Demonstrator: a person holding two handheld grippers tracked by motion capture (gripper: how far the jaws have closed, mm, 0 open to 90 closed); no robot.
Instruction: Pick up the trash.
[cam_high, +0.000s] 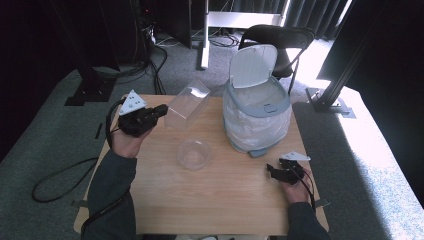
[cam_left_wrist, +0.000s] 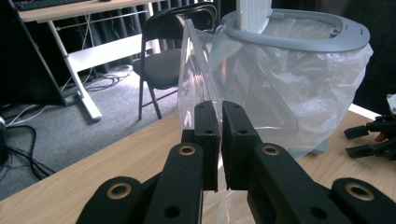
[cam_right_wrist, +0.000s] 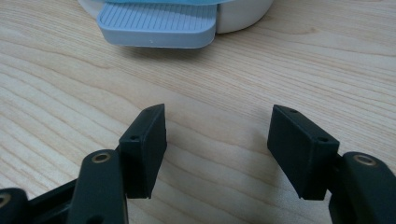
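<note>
While the person sits at the near edge of the wooden table (cam_high: 220, 195), each hand holds one gripper: two grippers in all.

Left gripper (cam_high: 159, 111): raised above the table's left side, jaws pinched together on the thin edge of one clear plastic box (cam_high: 186, 105). From the left gripper view the two black jaws sit almost flush, with the transparent wall of the box (cam_left_wrist: 205, 70) caught between them. The box hangs tilted in the air, off the tabletop, just left of the bin and above the far left part of the table.

Right gripper (cam_high: 274, 172): low, near the table's right front, in front of the bin. Its jaws stand well apart with nothing between them; the right gripper view shows bare wood grain in the gap (cam_right_wrist: 217, 140). Beyond them is the bin's ribbed foot pedal (cam_right_wrist: 156, 23).

Count of things on the table:
- One bin (cam_high: 256, 117), grey rim, lined with a white plastic bag, lid (cam_high: 252, 65) standing open and upright. It sits on the right half, towards the far edge.
- One clear round bowl (cam_high: 192, 153), upright, near the middle, well apart from both grippers.

Beyond the table: one black folding chair (cam_high: 280, 40) behind the bin, cables on the grey carpet at left.
</note>
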